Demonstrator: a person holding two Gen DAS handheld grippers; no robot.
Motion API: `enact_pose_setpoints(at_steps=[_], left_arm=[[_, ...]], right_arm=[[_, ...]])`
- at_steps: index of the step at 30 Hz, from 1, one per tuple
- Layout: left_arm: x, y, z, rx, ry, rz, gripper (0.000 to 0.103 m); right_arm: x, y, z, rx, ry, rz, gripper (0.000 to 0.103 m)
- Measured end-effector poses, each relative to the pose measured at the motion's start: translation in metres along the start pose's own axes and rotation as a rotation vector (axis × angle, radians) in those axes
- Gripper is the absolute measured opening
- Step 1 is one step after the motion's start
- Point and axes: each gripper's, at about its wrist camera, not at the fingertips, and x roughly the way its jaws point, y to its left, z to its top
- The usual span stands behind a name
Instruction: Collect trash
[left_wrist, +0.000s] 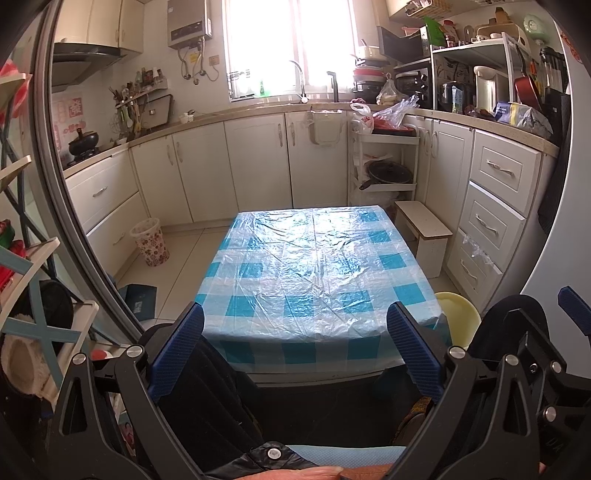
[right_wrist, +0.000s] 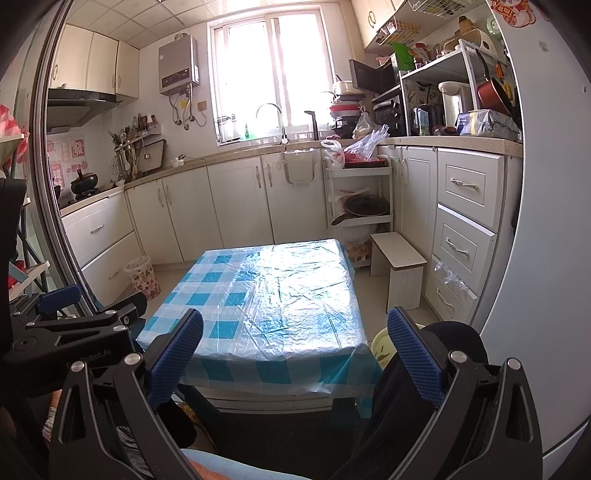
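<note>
Two grippers held low before a small table (left_wrist: 317, 258) draped in blue-and-white checked cloth under a clear plastic sheet. Left gripper (left_wrist: 295, 350) spread wide, blue ribbed pads apart, nothing between them but the near table edge and dark trousers below. Right gripper (right_wrist: 295, 354) likewise wide open, empty, also seen at the right edge of the left wrist view. Patterned wastebasket (left_wrist: 150, 242) with a plastic liner standing on the floor tiles to the left of the table, close against the lower cabinet drawers; same basket (right_wrist: 142, 275) in the right wrist view, well apart from both grippers. No way to tell from either view what loose trash lies about; tabletop bare apart from its wrinkled plastic. White wooden stool (left_wrist: 424, 232) beside the table's far right corner. Yellow round stool (left_wrist: 458, 317) tucked at the near right corner of the table. Dark blue flat box (left_wrist: 138, 301) lying on the floor to the left, nearer than the wastebasket
</note>
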Motion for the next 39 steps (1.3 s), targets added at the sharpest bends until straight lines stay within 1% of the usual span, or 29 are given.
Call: enact_pose_setpoints(at_steps=[19,39], left_arm=[[0.0055,0.0008,-0.0019,-0.012,0.008,0.004,0.095],[0.0089,-0.0014,-0.0051,-0.007,0.019,-0.003,0.095]], right_arm=[[0.0055,-0.0006,0.0009,-0.03,0.005,0.004,0.096],[0.0055,0.0012,-0.0009,-0.032,0.008,0.005,0.096]])
